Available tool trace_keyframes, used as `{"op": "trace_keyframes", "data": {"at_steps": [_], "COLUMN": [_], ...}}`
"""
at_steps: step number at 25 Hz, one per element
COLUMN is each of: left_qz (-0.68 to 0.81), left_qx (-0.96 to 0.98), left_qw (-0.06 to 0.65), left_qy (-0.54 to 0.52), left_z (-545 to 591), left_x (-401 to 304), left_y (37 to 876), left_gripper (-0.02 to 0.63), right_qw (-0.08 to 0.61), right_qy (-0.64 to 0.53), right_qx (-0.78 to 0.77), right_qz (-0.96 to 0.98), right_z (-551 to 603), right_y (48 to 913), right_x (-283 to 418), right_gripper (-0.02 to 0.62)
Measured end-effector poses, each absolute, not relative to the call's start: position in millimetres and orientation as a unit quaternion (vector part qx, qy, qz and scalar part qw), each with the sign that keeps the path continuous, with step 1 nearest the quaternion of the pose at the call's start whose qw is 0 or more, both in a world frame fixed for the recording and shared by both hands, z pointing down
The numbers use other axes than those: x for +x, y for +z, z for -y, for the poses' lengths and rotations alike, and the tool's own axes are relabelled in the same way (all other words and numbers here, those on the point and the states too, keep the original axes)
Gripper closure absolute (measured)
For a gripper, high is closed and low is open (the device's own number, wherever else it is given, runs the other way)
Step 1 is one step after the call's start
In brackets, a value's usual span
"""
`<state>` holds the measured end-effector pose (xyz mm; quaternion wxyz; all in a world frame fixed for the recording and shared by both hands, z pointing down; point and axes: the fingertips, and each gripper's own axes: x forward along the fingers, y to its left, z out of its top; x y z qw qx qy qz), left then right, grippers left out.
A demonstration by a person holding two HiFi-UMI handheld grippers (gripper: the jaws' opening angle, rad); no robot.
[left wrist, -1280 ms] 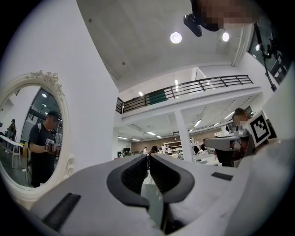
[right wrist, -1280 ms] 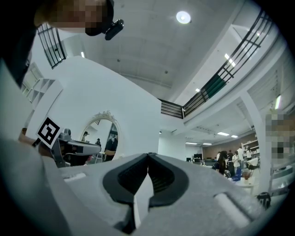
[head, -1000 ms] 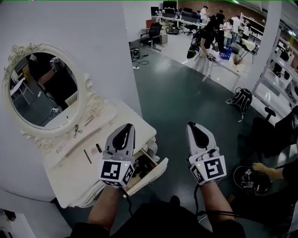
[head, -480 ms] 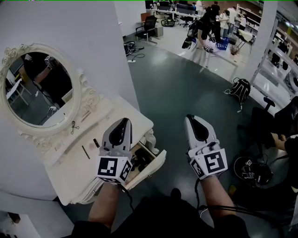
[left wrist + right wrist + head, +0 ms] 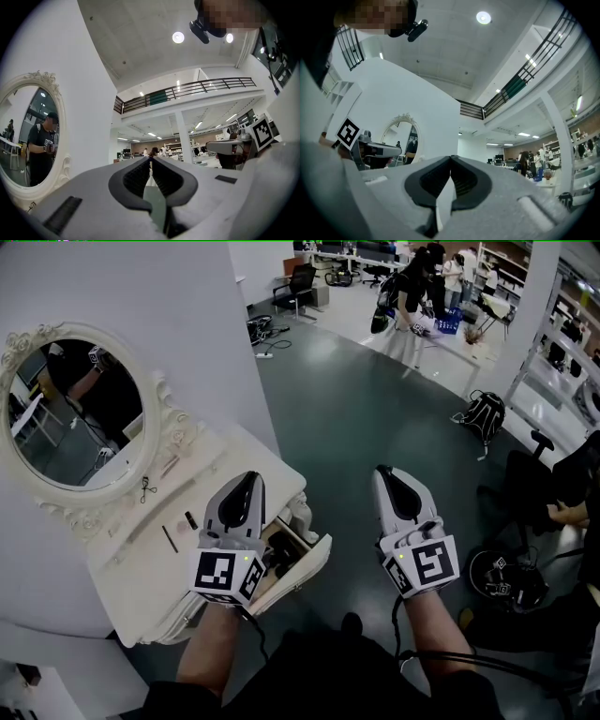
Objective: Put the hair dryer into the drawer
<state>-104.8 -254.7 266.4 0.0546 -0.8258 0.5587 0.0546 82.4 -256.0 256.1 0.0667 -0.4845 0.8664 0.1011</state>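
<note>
A white vanity table (image 5: 141, 570) stands at the left, and its drawer (image 5: 302, 574) is pulled open. A dark thing, apparently the hair dryer (image 5: 278, 557), lies inside the drawer, partly hidden behind my left gripper's marker cube. My left gripper (image 5: 250, 475) hovers above the table's right end and the drawer, shut, with nothing between its pads (image 5: 150, 160). My right gripper (image 5: 382, 471) hangs over the bare floor to the right of the drawer, also shut and empty (image 5: 451, 159). Neither gripper touches the hair dryer.
An oval mirror (image 5: 70, 413) in an ornate white frame stands on the table against a white wall. Small dark items (image 5: 170, 538) lie on the tabletop. A backpack (image 5: 482, 414) and a round black device (image 5: 502, 583) sit on the floor at right. People work at desks far behind.
Both grippers have kept their places and stay shut. Only the head view has drifted slightly, so the table and drawer sit a little further left.
</note>
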Motion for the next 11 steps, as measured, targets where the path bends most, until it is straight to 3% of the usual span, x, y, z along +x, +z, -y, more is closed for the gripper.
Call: {"op": "trace_keyframes", "data": {"at_steps": [11], "left_qz": [-0.56], "left_qx": [-0.825], "left_qw": [0.054], "left_qy": [0.048], "left_z": [257], "left_x": [-94], "left_y": [272], "left_gripper": [0.588], "right_qw": [0.07], "right_qy": [0.095], "right_qx": [-0.485], "right_qz": [-0.867], "right_z": [258], "right_y": [262], "right_x": [95], "right_gripper": [0.595]}}
